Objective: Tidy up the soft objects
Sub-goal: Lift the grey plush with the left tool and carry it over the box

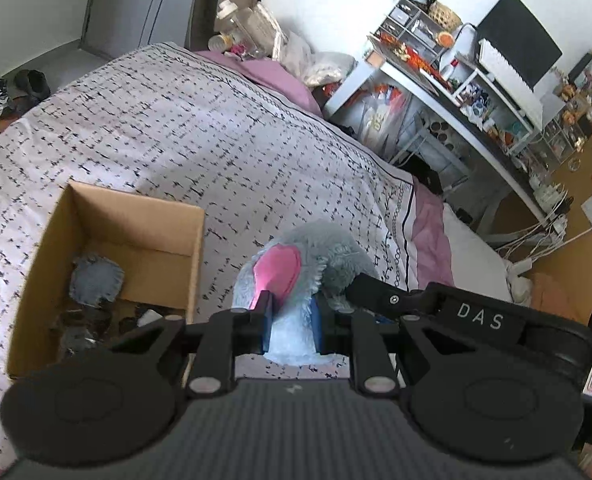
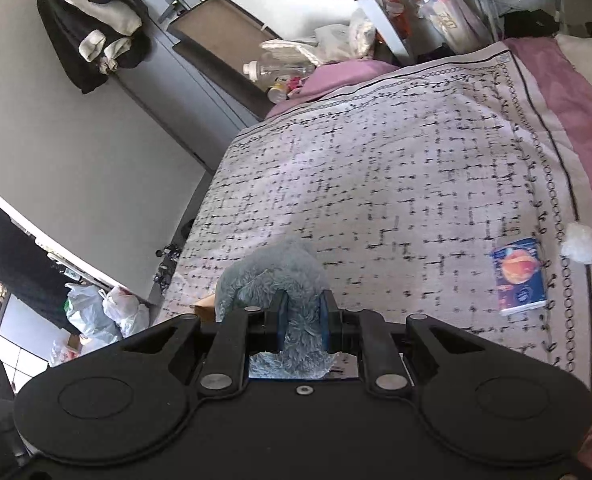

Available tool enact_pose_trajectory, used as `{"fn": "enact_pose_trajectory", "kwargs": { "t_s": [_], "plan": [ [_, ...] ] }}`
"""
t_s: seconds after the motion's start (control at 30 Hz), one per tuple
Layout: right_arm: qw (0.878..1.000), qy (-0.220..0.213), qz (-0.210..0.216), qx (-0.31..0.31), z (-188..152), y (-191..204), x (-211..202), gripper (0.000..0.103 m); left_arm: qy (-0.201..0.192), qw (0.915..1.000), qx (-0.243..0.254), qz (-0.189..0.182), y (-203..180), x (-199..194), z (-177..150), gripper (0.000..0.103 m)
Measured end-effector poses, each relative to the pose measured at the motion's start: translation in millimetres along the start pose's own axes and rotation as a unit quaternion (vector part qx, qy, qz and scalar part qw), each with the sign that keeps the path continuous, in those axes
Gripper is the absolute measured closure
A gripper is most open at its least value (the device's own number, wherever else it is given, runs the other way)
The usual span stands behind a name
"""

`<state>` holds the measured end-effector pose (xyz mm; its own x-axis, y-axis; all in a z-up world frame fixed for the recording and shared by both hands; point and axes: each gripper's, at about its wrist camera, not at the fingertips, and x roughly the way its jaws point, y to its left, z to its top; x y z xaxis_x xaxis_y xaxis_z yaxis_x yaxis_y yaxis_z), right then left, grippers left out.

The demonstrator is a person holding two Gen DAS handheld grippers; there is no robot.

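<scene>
Left wrist view: left gripper (image 1: 292, 320) and right gripper (image 2: 303, 320) both pinch the blue plush toy (image 1: 296, 272) above the bed (image 1: 216, 140); carry step, next likely left into cardboard box (image 1: 136, 224).

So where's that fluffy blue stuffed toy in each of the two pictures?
Left wrist view: plush toy bottom centre, pinched by the left gripper, right of the cardboard box.
Right wrist view: bottom centre, pinched by the right gripper.
Shared landmark: the patterned bedspread.
</scene>
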<state>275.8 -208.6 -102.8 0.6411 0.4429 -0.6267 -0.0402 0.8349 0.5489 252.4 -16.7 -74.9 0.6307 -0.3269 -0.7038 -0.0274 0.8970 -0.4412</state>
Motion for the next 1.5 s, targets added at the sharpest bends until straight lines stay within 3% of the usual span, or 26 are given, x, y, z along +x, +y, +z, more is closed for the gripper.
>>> {"fn": "enact_pose_trajectory", "kwargs": {
  "t_s": [0.4, 0.83, 1.2, 1.5],
  "plan": [
    [0.999, 0.012, 0.002, -0.034, -8, 60, 22, 0.086, -0.017, 0.9993, -0.033, -0.009, 54, -25, 20, 0.084],
    [0.998, 0.036, -0.017, -0.051, -20, 98, 65, 0.086, -0.011, 0.9976, -0.068, -0.002, 111, -21, 33, 0.084],
    [0.995, 0.064, -0.053, -0.061, -24, 103, 104, 0.084, 0.025, 0.9934, -0.112, -0.011, 148, 12, 36, 0.084],
    [0.991, 0.079, -0.076, -0.071, -27, 99, 124, 0.074, 0.066, 0.9885, -0.135, -0.01, 163, 41, 34, 0.084]
  ]
}}
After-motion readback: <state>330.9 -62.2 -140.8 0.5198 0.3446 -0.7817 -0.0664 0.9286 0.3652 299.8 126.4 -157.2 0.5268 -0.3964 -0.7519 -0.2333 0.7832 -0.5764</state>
